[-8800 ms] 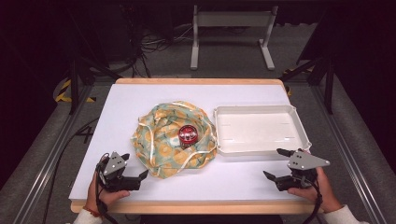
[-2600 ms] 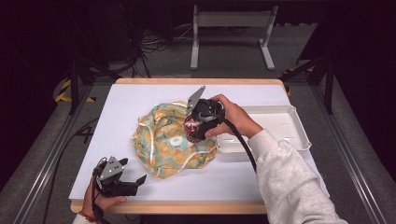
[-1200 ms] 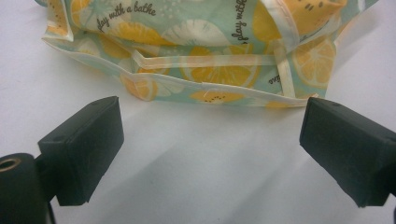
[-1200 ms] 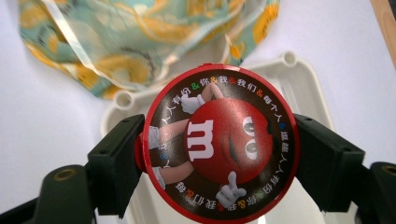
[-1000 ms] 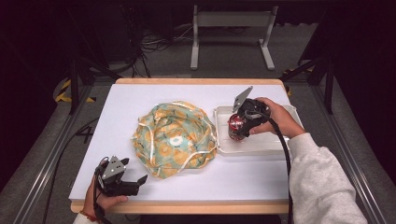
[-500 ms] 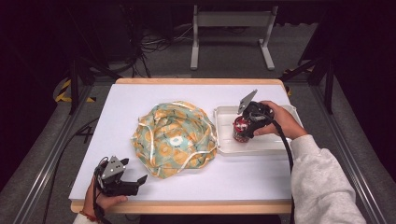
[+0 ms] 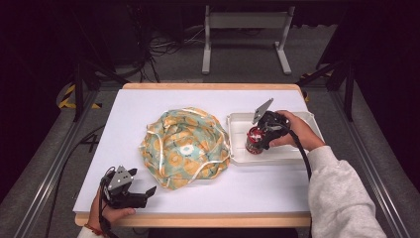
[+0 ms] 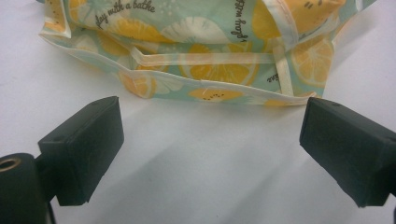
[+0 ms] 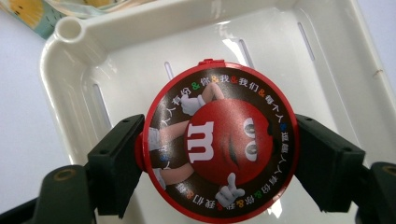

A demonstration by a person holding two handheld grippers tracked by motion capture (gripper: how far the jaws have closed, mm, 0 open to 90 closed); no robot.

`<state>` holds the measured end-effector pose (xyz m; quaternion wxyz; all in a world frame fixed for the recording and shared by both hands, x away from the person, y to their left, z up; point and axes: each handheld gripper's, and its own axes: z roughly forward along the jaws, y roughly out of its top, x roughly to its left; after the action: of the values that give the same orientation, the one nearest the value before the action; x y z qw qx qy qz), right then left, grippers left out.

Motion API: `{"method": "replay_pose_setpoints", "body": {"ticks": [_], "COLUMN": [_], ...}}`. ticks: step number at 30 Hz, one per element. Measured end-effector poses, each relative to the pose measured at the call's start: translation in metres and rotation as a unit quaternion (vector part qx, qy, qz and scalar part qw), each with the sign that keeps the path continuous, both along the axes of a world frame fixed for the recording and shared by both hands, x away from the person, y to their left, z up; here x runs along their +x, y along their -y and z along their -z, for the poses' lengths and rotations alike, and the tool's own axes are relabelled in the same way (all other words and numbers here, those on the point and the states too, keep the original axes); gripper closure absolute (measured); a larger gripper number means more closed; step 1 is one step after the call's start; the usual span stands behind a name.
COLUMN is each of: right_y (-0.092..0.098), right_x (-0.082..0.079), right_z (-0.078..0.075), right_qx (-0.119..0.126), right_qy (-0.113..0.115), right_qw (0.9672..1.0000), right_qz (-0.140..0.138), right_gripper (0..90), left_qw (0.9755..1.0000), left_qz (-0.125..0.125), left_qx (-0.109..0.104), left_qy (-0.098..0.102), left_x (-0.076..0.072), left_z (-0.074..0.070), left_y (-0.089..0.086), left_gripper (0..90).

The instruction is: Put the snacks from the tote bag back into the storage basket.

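We are lowering the red candy tin (image 7: 255,140) into the white tray (image 7: 302,153) at the bench's right edge, the right claw (image 7: 261,138) clenching its sides to keep it upright. The left claw (image 7: 148,191) is idling, released, at the near-left corner. Seconds earlier, the tin was sitting in the citrus-print bag (image 7: 184,147).

The red candy tub (image 9: 219,161) sits upright in the white tray's (image 9: 355,60) left end, clamped at its sides, its round lid facing up with a red cartoon face and a ring of coloured characters.
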<state>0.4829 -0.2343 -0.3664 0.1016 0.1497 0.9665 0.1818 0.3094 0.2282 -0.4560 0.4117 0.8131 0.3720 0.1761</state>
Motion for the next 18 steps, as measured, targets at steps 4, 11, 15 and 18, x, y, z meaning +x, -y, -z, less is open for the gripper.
{"method": "replay_pose_setpoints", "body": {"ticks": [4, 11, 15, 18], "right_y": [-0.0022, 0.0001, 0.0000, 0.0000], "right_x": [-0.0020, -0.0052, -0.0057, -0.0064], "right_z": [0.0015, 0.0029, 0.0027, 0.0020], "right_qx": [0.001, 0.008, 0.009, 0.013], "right_qy": [0.008, 0.013, 0.013, 0.013], "right_qw": [1.0000, 0.9999, 0.9998, 0.9997], "right_qz": [-0.003, 0.005, 0.013, 0.017], "right_gripper": [23.3, 23.0, 22.9, 22.7], "left_qw": [1.0000, 1.0000, 1.0000, 1.0000], "left_qz": [0.000, -0.001, 0.000, 0.000], "left_qx": [0.000, 0.001, 0.003, 0.004], "left_qy": [0.000, -0.001, 0.000, 0.000], "left_x": [-0.0002, -0.0001, -0.0004, -0.0004], "left_z": [-0.0002, -0.0001, -0.0005, -0.0004], "left_y": [0.0005, 0.0007, 0.0009, 0.0008], "left_gripper": [7.1, 7.1, 7.2, 7.2]}}
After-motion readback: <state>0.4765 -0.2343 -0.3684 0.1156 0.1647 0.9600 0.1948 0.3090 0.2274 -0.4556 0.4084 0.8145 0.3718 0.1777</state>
